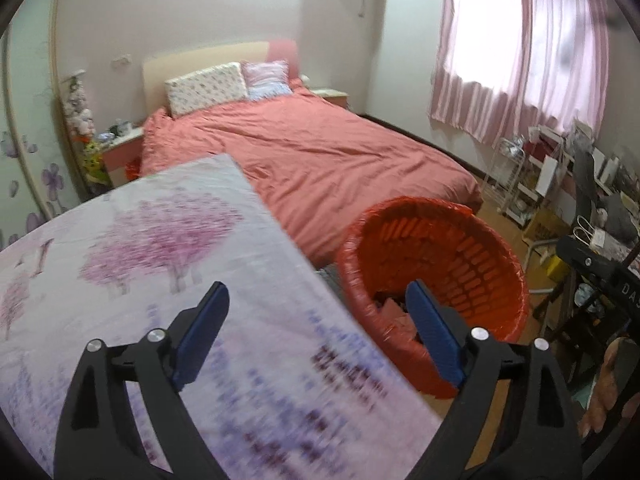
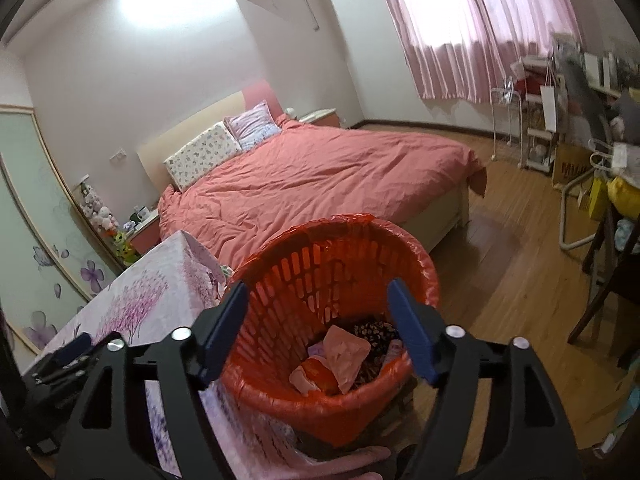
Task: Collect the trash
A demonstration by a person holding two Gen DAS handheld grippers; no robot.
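An orange plastic basket (image 2: 304,280) lined with an orange bag stands on the floor beside a table. It holds crumpled wrappers (image 2: 340,356) and other trash at its bottom. My right gripper (image 2: 320,328) is open and empty, directly above the basket's mouth. The basket also shows in the left wrist view (image 1: 460,248), to the right. My left gripper (image 1: 316,332) is open and empty, over the edge of the table with the pink tree-print cloth (image 1: 140,260). The left gripper appears at the lower left of the right wrist view (image 2: 68,356).
A bed with a coral duvet (image 2: 320,172) stands beyond the basket. The wooden floor (image 2: 520,260) lies to the right. Cluttered shelves and a rack (image 2: 552,128) stand under the pink curtains. A dark table leg (image 2: 600,300) is at the far right.
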